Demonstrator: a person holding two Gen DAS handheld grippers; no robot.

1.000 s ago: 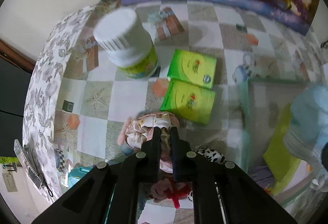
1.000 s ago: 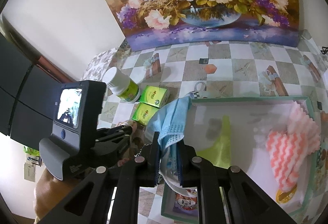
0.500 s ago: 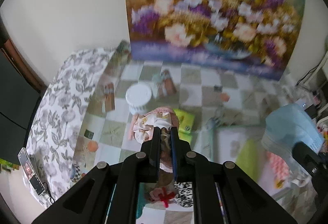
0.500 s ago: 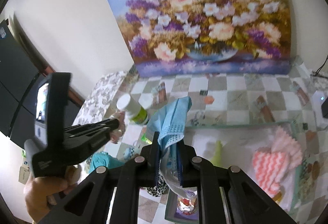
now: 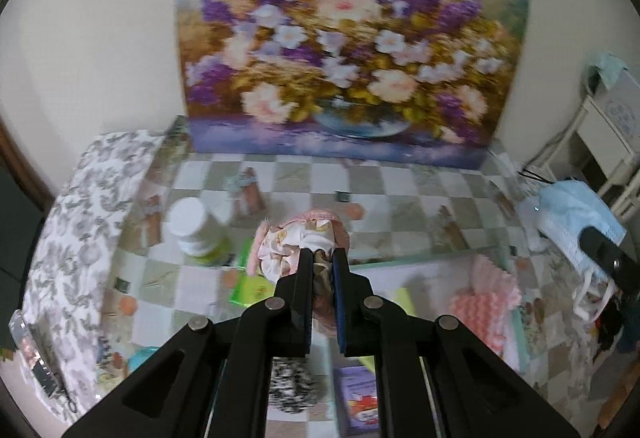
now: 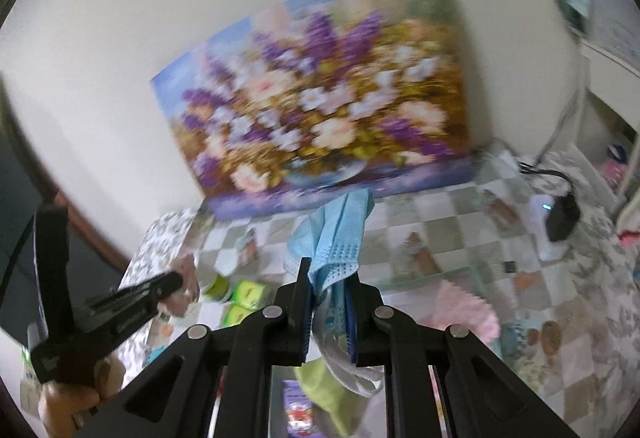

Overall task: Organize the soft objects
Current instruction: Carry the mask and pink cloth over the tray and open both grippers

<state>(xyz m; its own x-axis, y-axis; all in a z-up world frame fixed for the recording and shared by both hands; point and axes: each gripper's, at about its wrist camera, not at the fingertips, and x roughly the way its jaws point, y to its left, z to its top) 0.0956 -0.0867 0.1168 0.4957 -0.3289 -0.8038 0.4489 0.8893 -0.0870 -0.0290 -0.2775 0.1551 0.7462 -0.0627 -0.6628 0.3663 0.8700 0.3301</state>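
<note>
Both grippers are clamped on soft things held above the table: the right gripper [image 6: 327, 278] pinches a blue face mask [image 6: 336, 238], the left gripper [image 5: 319, 262] a floral scrunchie [image 5: 296, 244], probably for carrying to the tray. That pale tray [image 5: 416, 258] holds a pink knitted cloth [image 5: 484, 302] and 1 yellow-green cloth [image 6: 324, 386].

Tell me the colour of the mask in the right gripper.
Light blue face mask; the right wrist view shows it best.
</note>
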